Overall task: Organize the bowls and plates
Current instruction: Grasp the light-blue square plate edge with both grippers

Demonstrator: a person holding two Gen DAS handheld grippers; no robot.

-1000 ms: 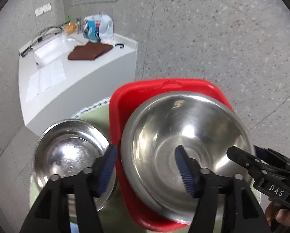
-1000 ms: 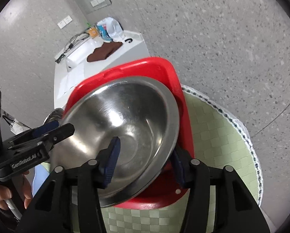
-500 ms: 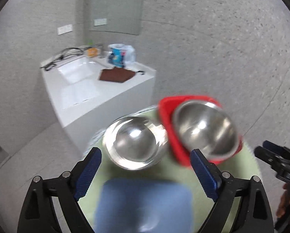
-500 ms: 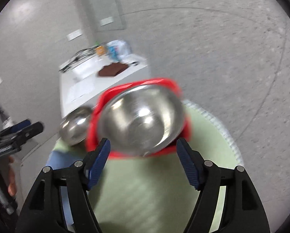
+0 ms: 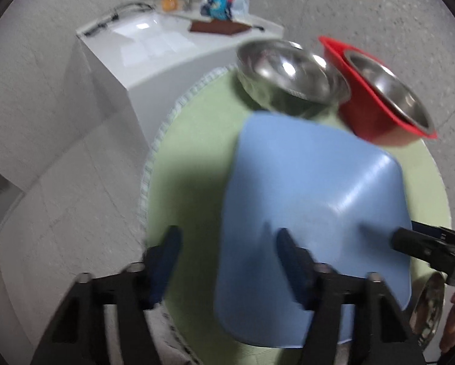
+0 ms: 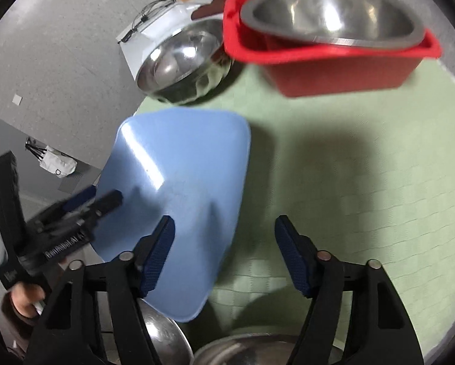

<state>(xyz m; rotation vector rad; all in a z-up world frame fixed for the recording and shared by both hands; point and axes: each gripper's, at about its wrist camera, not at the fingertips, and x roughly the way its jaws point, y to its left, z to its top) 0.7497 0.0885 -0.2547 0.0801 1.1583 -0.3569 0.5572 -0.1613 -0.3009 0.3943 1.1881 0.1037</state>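
- The blue basin point(image 6: 178, 200) lay upside down, glossy, on the green mat point(image 6: 364, 197).
- Beyond stood a steel bowl point(image 6: 182, 60) and a bowl-filled red basin point(image 6: 334, 73).
- My left gripper point(image 5: 227, 261) and right gripper point(image 6: 224, 255) both gaped, holding nothing.

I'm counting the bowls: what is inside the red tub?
One steel bowl sits tilted in the red tub, its rim above the tub's edge. It hides the tub's floor, so anything beneath it cannot be seen.
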